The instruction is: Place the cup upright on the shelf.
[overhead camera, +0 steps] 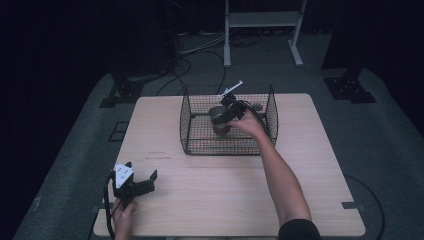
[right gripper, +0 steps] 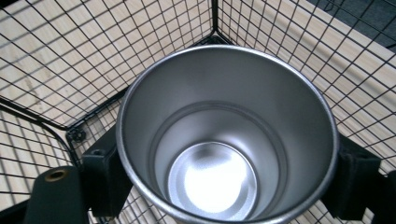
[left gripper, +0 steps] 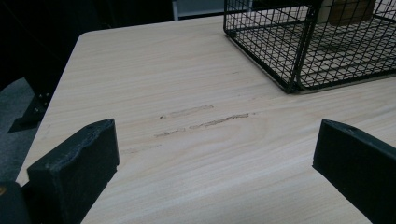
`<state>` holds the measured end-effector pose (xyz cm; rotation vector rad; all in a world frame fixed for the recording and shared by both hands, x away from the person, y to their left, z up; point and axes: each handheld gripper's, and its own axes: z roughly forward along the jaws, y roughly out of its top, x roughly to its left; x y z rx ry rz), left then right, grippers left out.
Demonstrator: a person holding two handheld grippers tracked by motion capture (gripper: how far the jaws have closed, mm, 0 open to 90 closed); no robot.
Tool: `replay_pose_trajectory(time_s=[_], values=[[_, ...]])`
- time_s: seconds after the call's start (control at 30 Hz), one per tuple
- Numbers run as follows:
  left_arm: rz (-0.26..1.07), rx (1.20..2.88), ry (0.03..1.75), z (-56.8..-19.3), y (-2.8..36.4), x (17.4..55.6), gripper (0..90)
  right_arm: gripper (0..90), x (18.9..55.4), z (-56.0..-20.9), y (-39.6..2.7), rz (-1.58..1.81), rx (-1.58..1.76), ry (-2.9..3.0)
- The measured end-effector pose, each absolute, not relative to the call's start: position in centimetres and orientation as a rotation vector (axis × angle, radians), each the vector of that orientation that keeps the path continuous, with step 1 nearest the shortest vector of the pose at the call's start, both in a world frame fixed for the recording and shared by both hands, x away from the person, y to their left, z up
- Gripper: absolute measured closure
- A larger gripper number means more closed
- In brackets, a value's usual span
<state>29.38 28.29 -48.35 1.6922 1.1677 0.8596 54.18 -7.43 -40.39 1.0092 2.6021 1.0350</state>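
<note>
Closest to the lens in the right gripper view is a steel cup [right gripper: 226, 135], seen from above: its round rim, stepped inner wall and bright bottom are all plain, and no brand, label or lettering can be read on the metal that shows. Black jaws press on the cup from both sides, one at the lower left and one at the right, so the right gripper [overhead camera: 226, 116] is clenched on the cup. Behind the cup run the black wires of a basket [right gripper: 70, 70], with a corner of it just past the rim and pale wood showing through the mesh.

From the high view the basket [overhead camera: 186, 120] stands on the far middle of a wooden table [overhead camera: 220, 190], open at the top. The right gripper reaches down into it from the person's side, and the cup [overhead camera: 220, 125] is inside the basket, near its middle, held between the jaws; whether its base touches the basket floor I cannot tell. The person's bare forearm stretches from the near edge up to it.

At the near left corner of the table the left gripper [overhead camera: 142, 184] sits in the other hand, a grey three-cornered plate on top, well apart from the basket. In the left gripper view its two jaws stand far apart with only bare table between them, so it is released and holds nothing. Faint scuff marks [left gripper: 205, 122] cross the wood ahead of it; they spell nothing legible. A corner of the basket [left gripper: 289, 86] lies beyond them.
</note>
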Motion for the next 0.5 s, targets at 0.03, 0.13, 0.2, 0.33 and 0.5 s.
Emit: replay_pose_trajectory(time_s=[0.03,0.13,0.2,0.33,0.5], values=[[0.859,1.693,1.167,-48.36,28.26,29.39,0.0,17.9,54.2,-40.45,-7.44,1.03,1.009,2.601],[0.862,1.698,1.165,-48.39,28.14,29.44,0.0,17.9,54.27,-40.55,-7.46,1.031,1.01,2.611],[0.866,1.701,1.162,-48.39,28.11,29.46,0.0,17.9,54.29,-40.67,-7.36,1.019,1.009,2.614],[0.864,1.7,1.162,-48.39,28.13,29.45,0.0,17.9,54.41,-41.06,-7.04,1.0,1.009,2.626],[0.866,1.698,1.163,-48.39,28.15,29.46,0.0,17.8,54.49,-41.32,-6.74,0.979,0.998,2.639]])
